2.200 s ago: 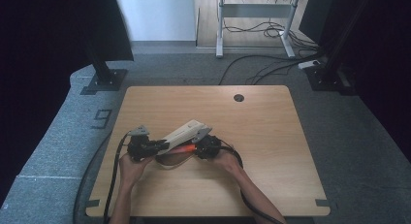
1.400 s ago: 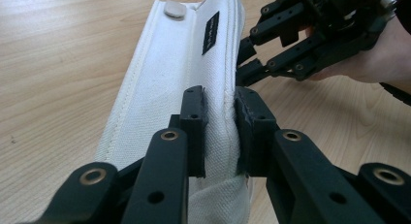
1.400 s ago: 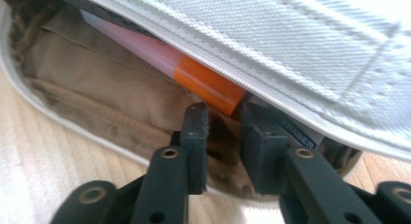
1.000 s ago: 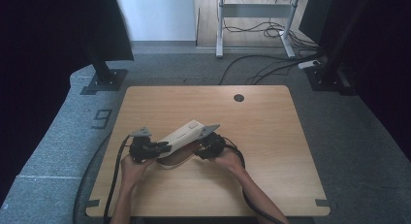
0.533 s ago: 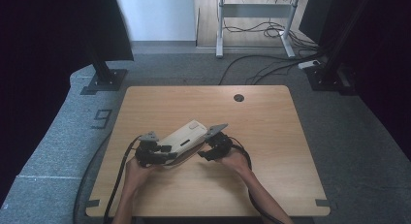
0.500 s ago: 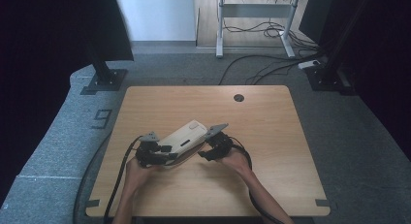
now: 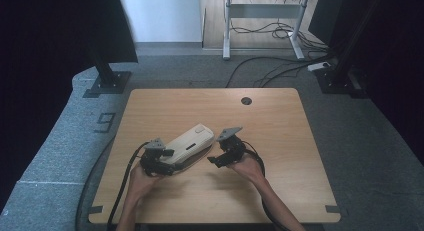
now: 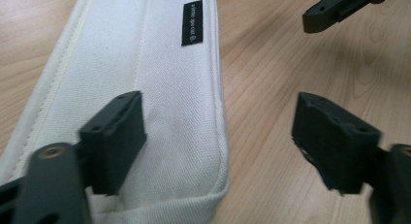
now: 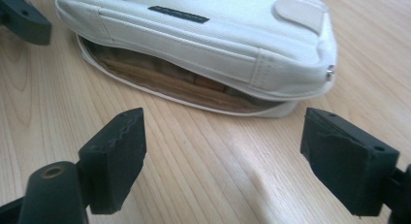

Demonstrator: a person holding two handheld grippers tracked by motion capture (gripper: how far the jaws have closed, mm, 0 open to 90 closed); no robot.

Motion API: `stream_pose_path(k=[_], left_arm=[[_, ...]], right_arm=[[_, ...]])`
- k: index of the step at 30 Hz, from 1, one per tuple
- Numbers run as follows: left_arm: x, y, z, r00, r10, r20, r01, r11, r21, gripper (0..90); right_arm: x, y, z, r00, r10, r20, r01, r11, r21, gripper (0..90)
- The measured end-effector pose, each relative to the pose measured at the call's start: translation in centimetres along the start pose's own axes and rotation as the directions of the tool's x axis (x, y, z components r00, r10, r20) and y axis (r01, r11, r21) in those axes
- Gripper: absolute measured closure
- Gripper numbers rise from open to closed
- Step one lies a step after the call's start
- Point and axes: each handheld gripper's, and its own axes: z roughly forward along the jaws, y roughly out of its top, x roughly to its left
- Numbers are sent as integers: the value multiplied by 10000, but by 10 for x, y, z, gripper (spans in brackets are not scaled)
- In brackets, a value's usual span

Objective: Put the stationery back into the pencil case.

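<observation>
White canvas pencil case (image 7: pixel 187 143) lying on its side on the wooden table (image 7: pixel 280 121), just on the person's side of the table's middle and well short of the round cable hole (image 7: pixel 246 100) near the far edge. The left gripper (image 7: pixel 167 158) sits at the case's near end, and the right gripper (image 7: pixel 214 160) stands just beside the case, on the side of its long zip opening, clear of the fabric. Both pairs of jaws have just been opening. The left gripper view shows one pad (image 8: pixel 114 136) hovering over the case's end panel and the other over bare wood, with nothing pinched; the right gripper view shows only table between its pads (image 9: pixel 116 156). Both tongs are thus released. From the right gripper, the zip mouth (image 9: pixel 194 88) gapes along the case's lower edge, a brown lining or contents showing inside, with the zip pull (image 9: pixel 330 70) at the far corner. Judged step: letting go and resetting before working on the opening. To do it well, draw each gripper back from the case along the table without snagging the fabric; then one gripper should pin the near end while the other takes the pull squarely
</observation>
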Motion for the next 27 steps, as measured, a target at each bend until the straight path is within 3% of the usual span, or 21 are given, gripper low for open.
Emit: stream_pose_path(k=[2, 9, 16, 22, 27], left_arm=[[-1, -1, -3, 9999, 135, -55, -135, 9999, 37, 176], [-1, -8, -22, 9998, -110, 179, 116, 9994, -316, 142], [-4, -17, -39, 9987, 76, -503, -97, 9991, -412, 107], [-3, -28, -44, 9953, 88, -963, -120, 9994, -319, 5], [0, -42, -45, 9923, -18, -1240, -21, 9995, -306, 0]], right_arm=[[0, -2, -5, 9999, -23, 112, 24, 10000, -88, 157], [-3, -13, -26, 9989, 108, 466, -97, 9997, -224, 137], [-7, -29, -48, 9943, 344, 1014, -289, 9981, -544, 100], [-9, -46, -61, 9871, 409, 1548, -354, 9986, -384, 44], [-13, -62, -70, 9822, 544, 1796, -486, 9981, -369, 19]])
